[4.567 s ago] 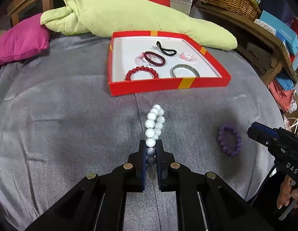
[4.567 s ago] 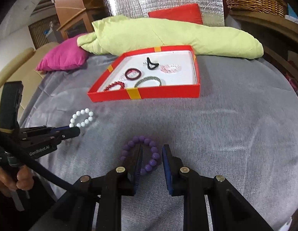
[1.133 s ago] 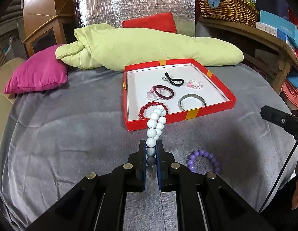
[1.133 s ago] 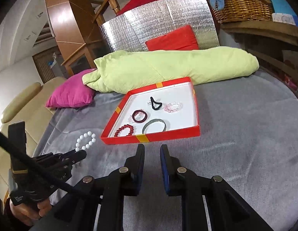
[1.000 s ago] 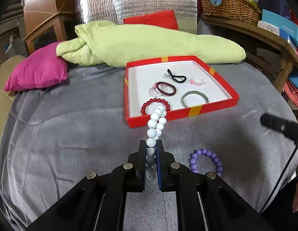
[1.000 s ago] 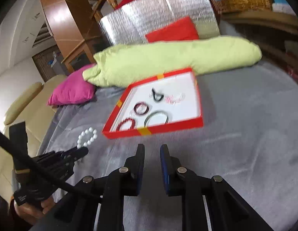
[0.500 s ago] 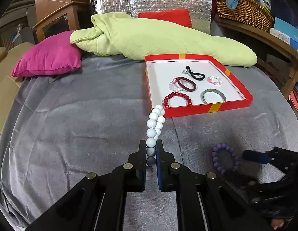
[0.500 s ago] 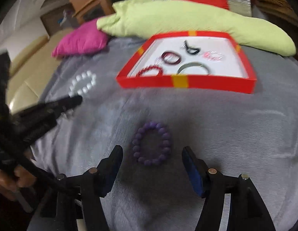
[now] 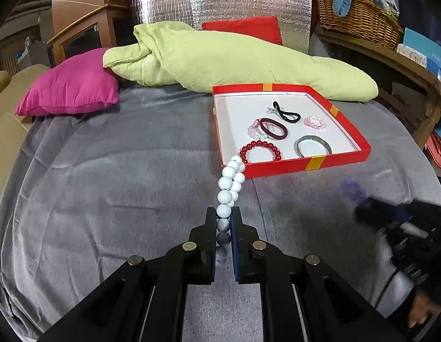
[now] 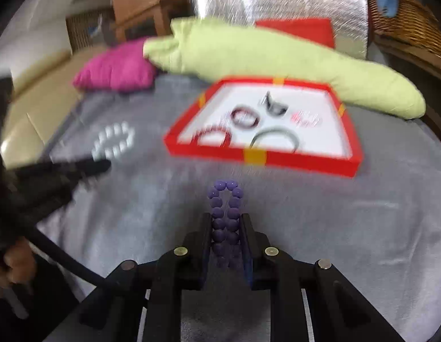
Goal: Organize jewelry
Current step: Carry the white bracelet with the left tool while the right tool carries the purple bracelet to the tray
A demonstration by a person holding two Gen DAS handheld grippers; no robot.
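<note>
Left wrist view
- Left tongs (image 9: 223,222): clamped on white bead bracelet (image 9: 230,182), its loop pinched long, pointing straight ahead.
- Red tray (image 9: 277,168): ahead and right; bracelet's far end overlaps the near-left corner.
- Surface: grey cloth (image 9: 106,185).

Right wrist view (blurred)
- Right tongs (image 10: 226,228): closed on purple bead bracelet (image 10: 226,208), loop pointing forward.
- Red tray (image 10: 257,156): directly ahead, apart.
- Judgement: left tongs sit nearer the tray; both bracelets need carrying forward over the near wall.
</note>
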